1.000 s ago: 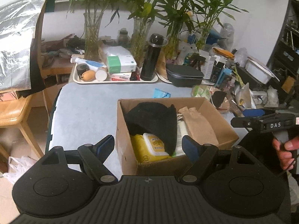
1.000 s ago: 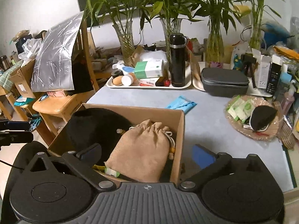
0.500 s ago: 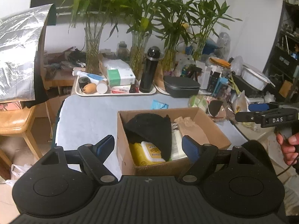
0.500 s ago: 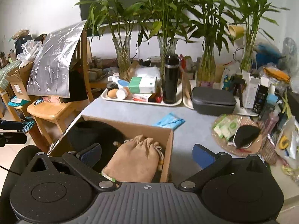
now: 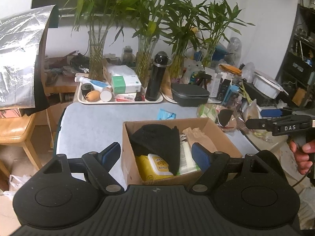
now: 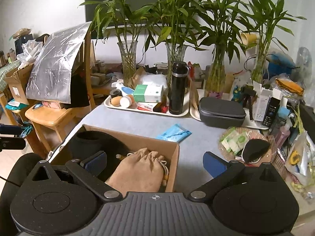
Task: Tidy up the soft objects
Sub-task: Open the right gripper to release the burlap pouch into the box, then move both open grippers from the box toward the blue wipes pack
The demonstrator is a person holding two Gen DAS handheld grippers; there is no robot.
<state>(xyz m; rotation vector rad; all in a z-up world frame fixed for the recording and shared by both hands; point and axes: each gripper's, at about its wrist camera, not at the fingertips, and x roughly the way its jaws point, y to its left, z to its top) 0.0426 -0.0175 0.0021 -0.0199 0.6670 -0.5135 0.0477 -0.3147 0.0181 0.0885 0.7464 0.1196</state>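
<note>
On the grey table (image 5: 92,122), close to its near edge, an open cardboard box (image 5: 135,169) is standing, and it is already holding several soft things: a black knitted hat (image 5: 157,143) is lying on top toward the left side, a beige drawstring pouch (image 6: 139,173) is leaning against the right wall, and under the hat a yellow pack (image 5: 155,165) with a lid is showing beside a white and green pack that I cannot read. Both tools are hovering above the near side of the box, and each is pointing down toward it. The left gripper (image 5: 156,153) is standing with its jaws wide apart and nothing is sitting between the blue pads. The right gripper (image 6: 155,161) is also spread wide and is carrying nothing; in the left view it is showing from the side, with a hand (image 5: 303,155) around its handle. Judging from this, a good part of the task is looking done, because the box is filling up. Some things that may be soft are still waiting outside: a light blue packet (image 6: 174,132) is lying flat just behind the box, and small green and white packets (image 6: 235,140) are resting on a round woven mat at the right, beside a black object that I cannot identify.
</note>
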